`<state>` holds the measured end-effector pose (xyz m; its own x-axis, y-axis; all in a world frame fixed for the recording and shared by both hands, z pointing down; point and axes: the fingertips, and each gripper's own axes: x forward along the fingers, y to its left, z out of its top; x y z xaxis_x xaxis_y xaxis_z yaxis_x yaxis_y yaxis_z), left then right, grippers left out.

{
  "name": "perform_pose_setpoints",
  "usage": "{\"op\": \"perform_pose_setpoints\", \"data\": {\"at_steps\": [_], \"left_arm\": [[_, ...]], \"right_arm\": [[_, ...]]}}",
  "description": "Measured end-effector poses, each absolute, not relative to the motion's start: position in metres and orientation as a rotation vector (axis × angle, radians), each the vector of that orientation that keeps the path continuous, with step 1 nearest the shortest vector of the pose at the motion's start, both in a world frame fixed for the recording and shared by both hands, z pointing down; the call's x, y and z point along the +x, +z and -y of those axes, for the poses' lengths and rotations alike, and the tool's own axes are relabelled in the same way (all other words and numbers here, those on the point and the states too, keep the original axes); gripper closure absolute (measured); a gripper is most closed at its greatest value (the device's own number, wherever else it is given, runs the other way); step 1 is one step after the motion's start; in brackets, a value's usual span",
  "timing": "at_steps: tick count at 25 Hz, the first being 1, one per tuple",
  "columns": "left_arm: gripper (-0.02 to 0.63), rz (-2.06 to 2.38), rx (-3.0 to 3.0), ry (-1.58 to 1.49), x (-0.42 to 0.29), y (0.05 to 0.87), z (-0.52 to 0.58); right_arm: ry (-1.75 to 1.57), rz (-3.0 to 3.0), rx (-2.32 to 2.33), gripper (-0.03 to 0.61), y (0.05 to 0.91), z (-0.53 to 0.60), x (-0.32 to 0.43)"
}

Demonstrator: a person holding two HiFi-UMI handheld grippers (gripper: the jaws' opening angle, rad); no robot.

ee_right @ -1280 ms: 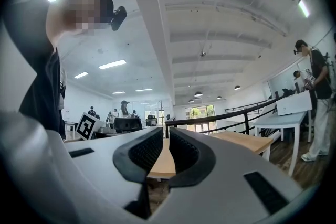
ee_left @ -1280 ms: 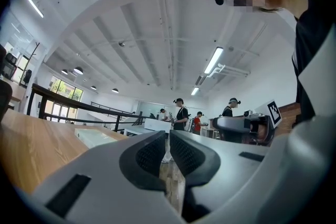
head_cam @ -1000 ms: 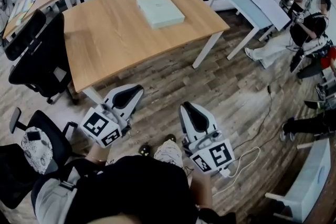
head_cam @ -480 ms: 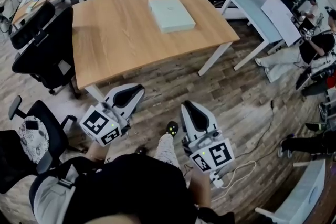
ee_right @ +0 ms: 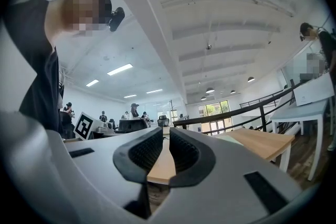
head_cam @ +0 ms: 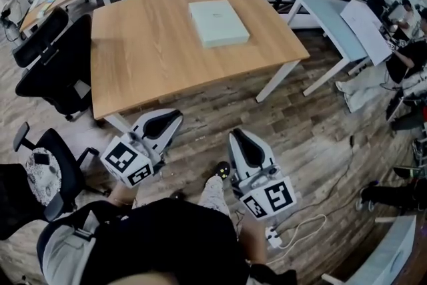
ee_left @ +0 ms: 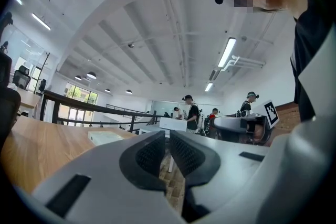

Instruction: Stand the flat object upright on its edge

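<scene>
Pale green flat rectangular box [head_cam: 219, 22]: lying face down-flat on the light wooden tabletop [head_cam: 147, 50], in the far half, toward one o'clock from the tabletop's centre. All four of its edges are clear of other things. It is not yet touched.

Left tool [head_cam: 162, 125]: jaws closed together, nothing between the pads. It is held level over the plank floor [head_cam: 220, 100], at seven o'clock from the box and well short of the tabletop's near edge.

Right tool [head_cam: 241, 143]: jaws likewise closed, with only a thin slit between them, and empty. It sits at five o'clock from the box, also over the floor, beside my knee.

Assessment: I judge the step in hand to be the approach; no lifting has begun.

Recommendations for doing it well:
- I should walk both tools in along the twelve o'clock line, keeping them level above the tabletop surface so that neither strikes the near edge.
- I should open both sets of jaws before arrival, not at the box.
- The box lies flush, so a lip is likely hard to catch. I would pinch one long edge with one tool and brace the opposite edge with the other to stop sliding.
- Tip slowly; a thin edge probably balances poorly, so release only once it stands steady.
</scene>
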<state>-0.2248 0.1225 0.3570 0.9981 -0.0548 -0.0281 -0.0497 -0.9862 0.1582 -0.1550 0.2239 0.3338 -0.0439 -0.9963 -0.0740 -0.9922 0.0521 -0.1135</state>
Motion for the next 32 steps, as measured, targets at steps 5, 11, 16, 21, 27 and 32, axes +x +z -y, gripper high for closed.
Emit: {"op": "perform_pose_setpoints", "data": {"at_steps": [5,11,16,21,27,32], "left_arm": [[0.577,0.050,3.005,-0.037,-0.192,0.355,-0.125],[0.577,0.078,3.010,-0.024,-0.167,0.358,-0.116],[0.577,0.111,3.024,-0.021,-0.149,0.356,-0.111],[0.577,0.181,3.036,0.001,-0.142,0.356,-0.098],[0.577,0.255,3.047,0.022,-0.127,0.354,-0.089],[0.577,0.306,3.043,0.034,-0.112,0.353,-0.080]], "right_arm": [[-0.053,-2.145,-2.083,0.532,0.338,-0.226,-0.120],[-0.057,-2.152,-2.057,0.532,0.342,-0.216,-0.093],[-0.052,-2.174,-2.011,0.532,0.342,-0.206,-0.072],[-0.060,-2.205,-1.955,0.532,0.344,-0.190,-0.059],[-0.063,-2.230,-1.883,0.532,0.341,-0.176,-0.037],[-0.064,-2.261,-1.838,0.532,0.339,-0.164,-0.020]]}}
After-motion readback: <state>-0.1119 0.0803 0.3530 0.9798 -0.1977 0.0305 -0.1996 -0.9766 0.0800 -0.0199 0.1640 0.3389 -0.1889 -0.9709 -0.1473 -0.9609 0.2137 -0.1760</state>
